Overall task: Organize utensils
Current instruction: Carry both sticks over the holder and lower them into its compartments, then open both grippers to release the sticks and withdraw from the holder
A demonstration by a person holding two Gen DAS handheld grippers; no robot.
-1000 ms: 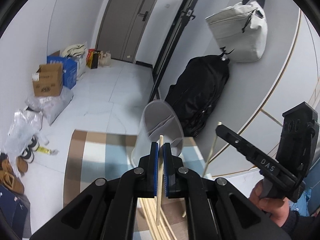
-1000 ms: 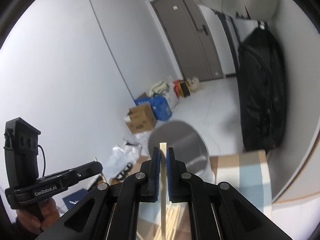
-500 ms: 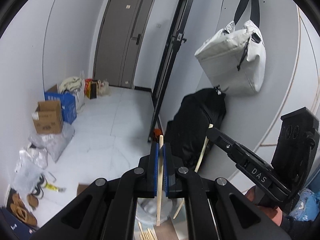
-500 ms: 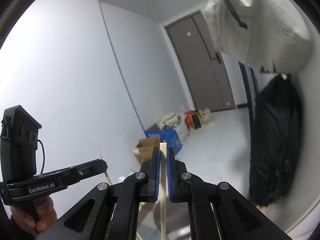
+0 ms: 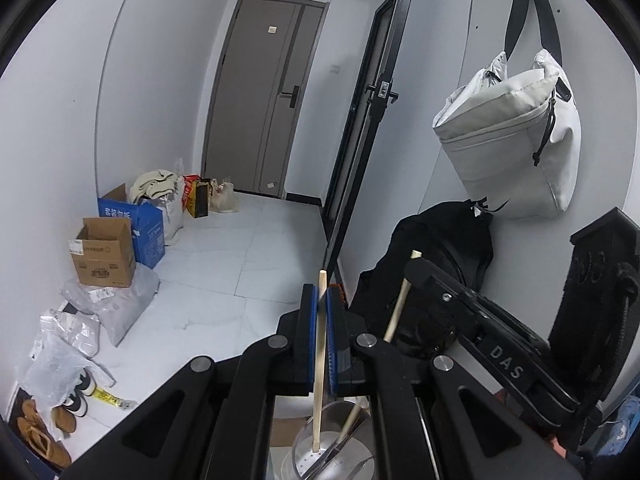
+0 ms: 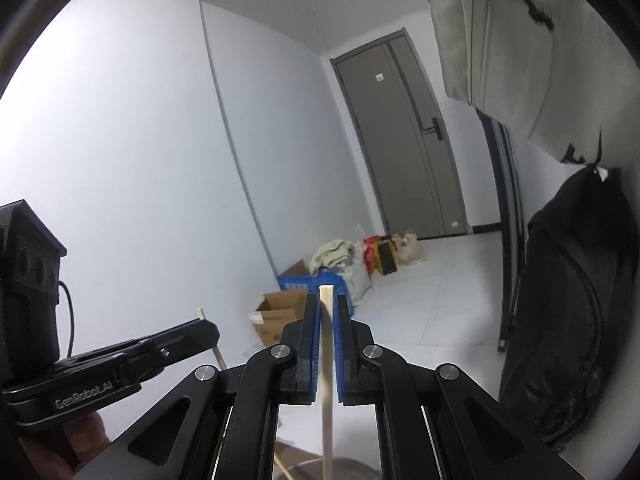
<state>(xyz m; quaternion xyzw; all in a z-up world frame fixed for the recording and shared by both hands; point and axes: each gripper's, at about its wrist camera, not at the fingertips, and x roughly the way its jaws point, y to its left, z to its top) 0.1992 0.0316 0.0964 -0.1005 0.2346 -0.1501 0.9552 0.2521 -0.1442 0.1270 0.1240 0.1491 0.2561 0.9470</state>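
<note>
My left gripper (image 5: 321, 296) is shut on a pale wooden chopstick (image 5: 319, 380) that stands nearly upright. Its lower tip hangs over the open mouth of a perforated metal utensil holder (image 5: 304, 460) at the bottom of the left wrist view. To the right, my right gripper (image 5: 416, 270) grips a second chopstick (image 5: 398, 308) that slants down towards the same holder. In the right wrist view the right gripper (image 6: 326, 304) is shut on its chopstick (image 6: 327, 380), with the holder's rim (image 6: 352, 466) just below. At the left there, the left gripper (image 6: 208, 330) carries its stick (image 6: 219, 354).
A black backpack (image 5: 432, 280) leans on the right wall under a hanging white bag (image 5: 512, 144). Cardboard boxes (image 5: 106, 254), plastic bags (image 5: 76, 320) and shoes (image 5: 40, 432) line the left wall. A grey door (image 5: 264, 100) closes the far end. A hand (image 6: 80, 436) holds the left gripper.
Both grippers have risen with their chopsticks and tilted upward. The holder has dropped from mid-view to the bottom edge, and the striped rug has left the view.
</note>
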